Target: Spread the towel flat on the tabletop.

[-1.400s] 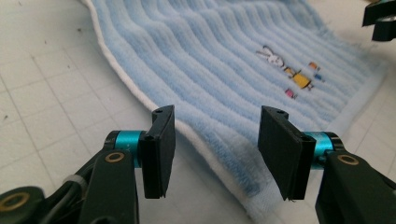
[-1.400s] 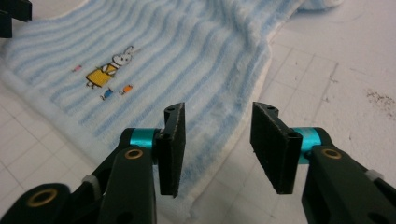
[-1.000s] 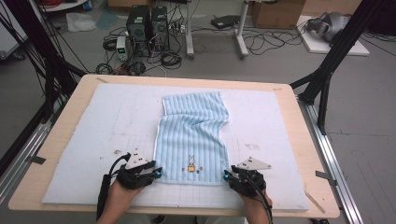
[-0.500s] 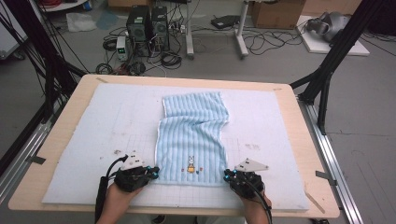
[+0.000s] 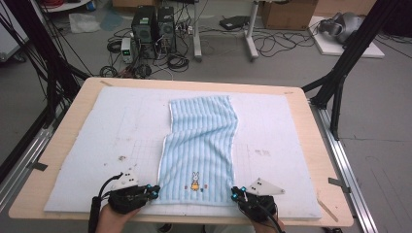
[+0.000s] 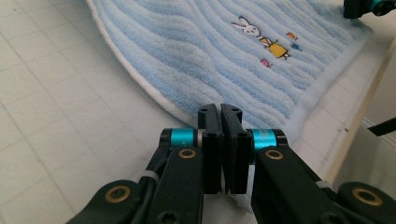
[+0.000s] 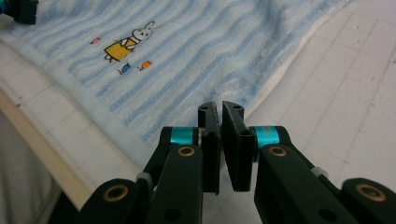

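Observation:
A light blue striped towel (image 5: pixel 201 145) with a small rabbit picture (image 5: pixel 195 178) lies lengthwise on the white mat (image 5: pixel 97 136). My left gripper (image 5: pixel 156 190) is shut on the towel's near left corner. In the left gripper view the jaws (image 6: pixel 220 109) are pressed together over the towel's white hem (image 6: pixel 154 93). My right gripper (image 5: pixel 234 194) is shut on the near right corner, and in the right gripper view (image 7: pixel 220 106) the towel's edge (image 7: pixel 187 51) runs in under the jaws. Each gripper view also shows the other gripper far off (image 6: pixel 369 7) (image 7: pixel 18 9).
The mat covers most of the wooden table (image 5: pixel 311 145), and its front edge lies just under my hands. Black frame legs (image 5: pixel 340 77) stand at both sides. Computer towers (image 5: pixel 153 29) and cables sit on the floor beyond the table.
Both grippers have moved toward the table's front edge. The towel's near end has slid with them and now lies closer to the mat's front edge.

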